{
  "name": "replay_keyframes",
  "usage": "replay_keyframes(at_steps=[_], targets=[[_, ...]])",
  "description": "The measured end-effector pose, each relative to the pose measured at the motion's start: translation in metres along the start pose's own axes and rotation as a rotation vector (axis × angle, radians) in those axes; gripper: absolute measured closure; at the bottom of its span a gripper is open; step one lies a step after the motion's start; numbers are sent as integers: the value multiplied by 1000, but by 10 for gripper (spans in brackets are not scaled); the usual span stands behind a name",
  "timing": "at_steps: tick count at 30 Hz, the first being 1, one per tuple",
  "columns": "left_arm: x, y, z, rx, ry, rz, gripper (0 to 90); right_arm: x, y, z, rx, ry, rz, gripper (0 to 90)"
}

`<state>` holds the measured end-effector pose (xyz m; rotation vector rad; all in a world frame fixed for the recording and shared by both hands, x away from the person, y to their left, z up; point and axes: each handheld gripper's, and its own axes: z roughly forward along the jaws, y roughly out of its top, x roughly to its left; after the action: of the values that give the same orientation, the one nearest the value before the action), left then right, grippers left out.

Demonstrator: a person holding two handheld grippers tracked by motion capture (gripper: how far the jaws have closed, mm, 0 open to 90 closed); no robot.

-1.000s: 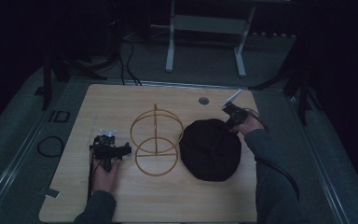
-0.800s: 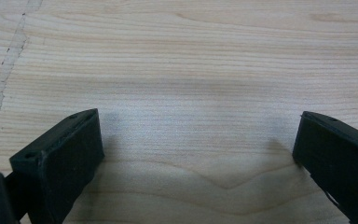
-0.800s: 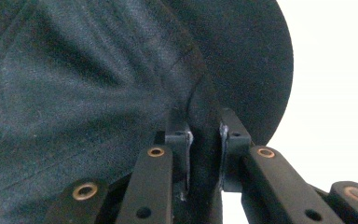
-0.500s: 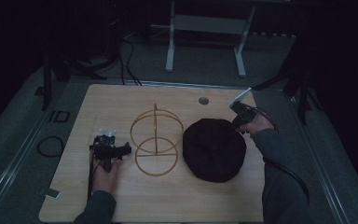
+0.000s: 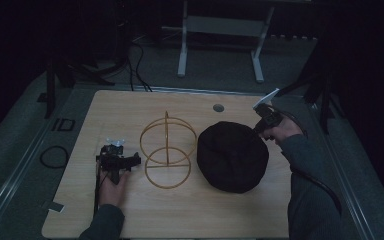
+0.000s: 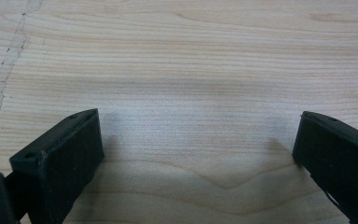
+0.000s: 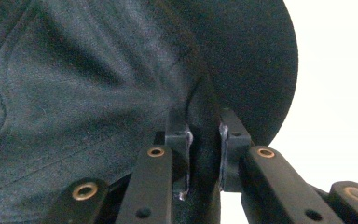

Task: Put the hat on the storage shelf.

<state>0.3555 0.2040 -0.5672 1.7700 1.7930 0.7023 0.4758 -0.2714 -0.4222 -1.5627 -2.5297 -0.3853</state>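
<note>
A black cloth hat lies on the right half of the wooden table, its far right edge lifted. My right gripper is shut on that edge; in the right gripper view the dark fabric is pinched between the two pads. A gold wire stand made of two rings and an upright rod stands at the table's middle, left of the hat. My left gripper rests low on the table at the left, apart from the stand. Its jaws stand wide open over bare wood.
A round cable hole sits in the table near its far edge. A white desk frame stands on the floor behind the table. A cable loop lies on the floor at the left. A metal rail runs along each side of the table.
My right gripper has risen and moved toward the far right with the hat's edge, dragging the hat slightly right. The left gripper has stayed put.
</note>
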Motion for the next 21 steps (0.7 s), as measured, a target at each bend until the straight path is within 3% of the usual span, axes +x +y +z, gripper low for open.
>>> replay_keyframes(at_steps=[21], targets=[[0,0,0,-2,0,-1,12,5,-1,-59,-44,-11,15,781]])
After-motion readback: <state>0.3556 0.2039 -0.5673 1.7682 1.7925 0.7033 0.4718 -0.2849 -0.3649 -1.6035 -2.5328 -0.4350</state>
